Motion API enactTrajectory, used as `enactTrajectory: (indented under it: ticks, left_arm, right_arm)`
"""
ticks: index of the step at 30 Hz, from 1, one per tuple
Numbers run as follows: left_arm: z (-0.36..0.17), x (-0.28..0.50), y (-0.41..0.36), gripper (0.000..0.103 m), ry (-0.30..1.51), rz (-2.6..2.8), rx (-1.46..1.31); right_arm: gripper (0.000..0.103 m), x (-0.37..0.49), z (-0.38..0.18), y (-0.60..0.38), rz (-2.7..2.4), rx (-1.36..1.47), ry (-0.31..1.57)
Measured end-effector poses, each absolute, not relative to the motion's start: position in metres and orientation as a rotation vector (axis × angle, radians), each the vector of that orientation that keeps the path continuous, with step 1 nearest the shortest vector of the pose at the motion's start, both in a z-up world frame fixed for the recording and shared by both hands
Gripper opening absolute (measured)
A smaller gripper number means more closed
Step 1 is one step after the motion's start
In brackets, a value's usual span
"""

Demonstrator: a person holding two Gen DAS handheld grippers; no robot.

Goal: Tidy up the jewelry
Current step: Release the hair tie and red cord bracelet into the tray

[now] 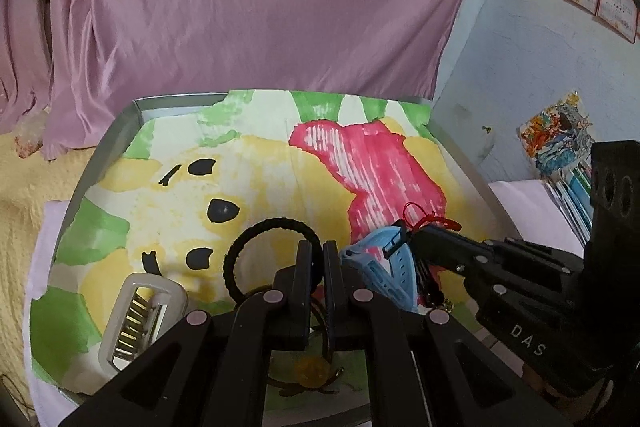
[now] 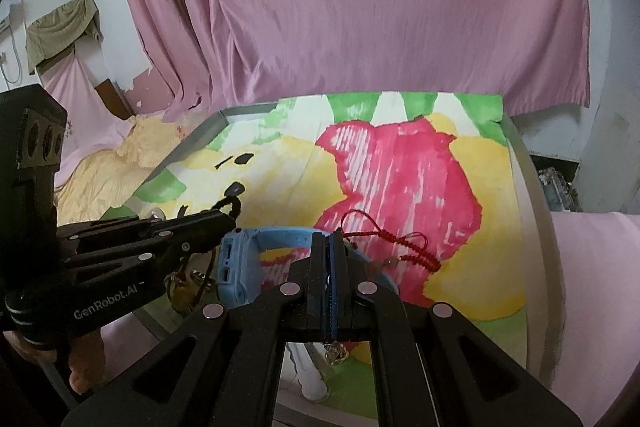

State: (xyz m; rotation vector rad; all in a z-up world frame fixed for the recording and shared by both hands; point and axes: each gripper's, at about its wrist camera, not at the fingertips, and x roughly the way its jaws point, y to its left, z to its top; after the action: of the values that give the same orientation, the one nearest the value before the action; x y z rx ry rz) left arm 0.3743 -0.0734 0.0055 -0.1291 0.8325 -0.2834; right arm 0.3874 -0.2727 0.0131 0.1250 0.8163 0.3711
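A tray (image 1: 132,111) lined with a painted paper holds the jewelry. My left gripper (image 1: 318,259) is shut on a black hair tie (image 1: 256,231), which also shows in the right wrist view (image 2: 234,205). My right gripper (image 2: 330,247) is shut on the strap of a blue watch (image 2: 236,259), also seen in the left wrist view (image 1: 376,263). A red cord bracelet (image 2: 400,247) lies by the watch. A white hair comb clip (image 1: 140,319) lies at the tray's near left. An amber pendant on a brown cord (image 1: 312,373) lies under the left gripper.
A pink curtain (image 1: 260,7) hangs behind the tray. Yellow bedding (image 1: 24,187) lies to the left. Books (image 1: 568,187) and a pink cloth (image 2: 600,287) are on the right. The tray's rim (image 2: 532,187) runs along the right side.
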Motion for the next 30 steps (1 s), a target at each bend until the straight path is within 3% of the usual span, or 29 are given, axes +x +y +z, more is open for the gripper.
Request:
enactTrajectory:
  ticks: [12, 15, 17, 19, 23, 29, 30]
  left_arm:
    - [0.018, 0.360, -0.073, 0.017, 0.786, -0.231, -0.090]
    - [0.025, 0.355, -0.071, 0.027, 0.758, -0.219, -0.095]
    - [0.031, 0.350, -0.068, 0.046, 0.732, -0.215, -0.109]
    - [0.035, 0.344, -0.065, 0.053, 0.706, -0.210, -0.124]
    - [0.043, 0.332, -0.056, 0.053, 0.679, -0.190, -0.140]
    - [0.048, 0.308, -0.043, 0.068, 0.629, -0.156, -0.173]
    - [0.049, 0.304, -0.041, 0.070, 0.620, -0.152, -0.177]
  right_arm:
    - [0.003, 0.382, 0.014, -0.270, 0.365, 0.111, 0.809]
    - [0.003, 0.379, 0.018, -0.273, 0.346, 0.105, 0.789]
    - [0.004, 0.375, 0.021, -0.275, 0.332, 0.110, 0.773]
    - [0.006, 0.370, 0.025, -0.278, 0.320, 0.116, 0.754]
    - [0.035, 0.360, 0.032, -0.282, 0.294, 0.127, 0.708]
    - [0.038, 0.338, 0.048, -0.281, 0.279, 0.117, 0.628]
    - [0.043, 0.334, 0.050, -0.281, 0.276, 0.116, 0.615]
